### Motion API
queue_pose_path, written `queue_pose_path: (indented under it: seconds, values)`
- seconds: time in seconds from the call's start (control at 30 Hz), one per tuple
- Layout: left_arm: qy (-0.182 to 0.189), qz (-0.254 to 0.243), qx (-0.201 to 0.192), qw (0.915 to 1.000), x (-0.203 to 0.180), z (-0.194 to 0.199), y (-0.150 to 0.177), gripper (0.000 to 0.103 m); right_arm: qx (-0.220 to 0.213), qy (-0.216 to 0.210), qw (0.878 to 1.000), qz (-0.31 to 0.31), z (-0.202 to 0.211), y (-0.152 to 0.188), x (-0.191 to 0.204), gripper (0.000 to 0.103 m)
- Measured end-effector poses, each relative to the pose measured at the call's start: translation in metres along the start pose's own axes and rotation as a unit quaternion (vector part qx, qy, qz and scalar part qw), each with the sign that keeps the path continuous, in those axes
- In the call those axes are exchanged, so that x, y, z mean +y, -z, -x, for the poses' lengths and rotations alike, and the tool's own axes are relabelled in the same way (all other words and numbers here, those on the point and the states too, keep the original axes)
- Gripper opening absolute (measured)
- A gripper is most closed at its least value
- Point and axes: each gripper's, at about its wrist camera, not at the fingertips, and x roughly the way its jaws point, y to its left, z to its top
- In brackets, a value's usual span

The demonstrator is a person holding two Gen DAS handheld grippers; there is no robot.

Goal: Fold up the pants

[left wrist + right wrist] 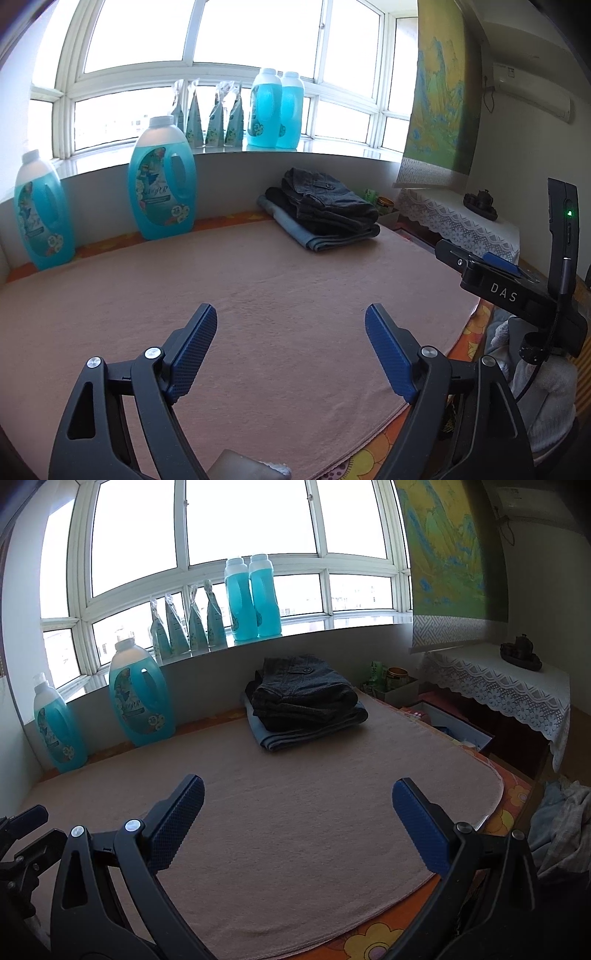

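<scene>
From the left wrist, the left gripper (291, 319) hangs wide and empty over a pink towel (258, 295); folded pants (325, 206) are stacked at the towel's far edge, detergent bottles (161, 177) to their left, the right gripper's body (517, 291) to their right. From the right wrist, the right gripper (298, 792) spreads equally wide, empty, the pants (304, 698) beyond it, a lace-covered table (498, 686) to their right.

Pink towel (295, 834) covers the work surface, over a flowered orange cloth (373, 941). Two blue detergent jugs (161, 177) stand at its far edge — two more (253, 598) on the windowsill, beside four pouches (188, 626). Lace-draped side table (517, 686) at right.
</scene>
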Motion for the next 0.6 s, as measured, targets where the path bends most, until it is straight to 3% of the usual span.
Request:
queue_pose_path:
  seconds: [0.6]
  values:
    - [0.003,0.008,0.001,1.0,0.0024,0.0016,0.0006,0.086,-0.003,0.003,1.0,0.003,0.0026,-0.0005,0.002,0.103]
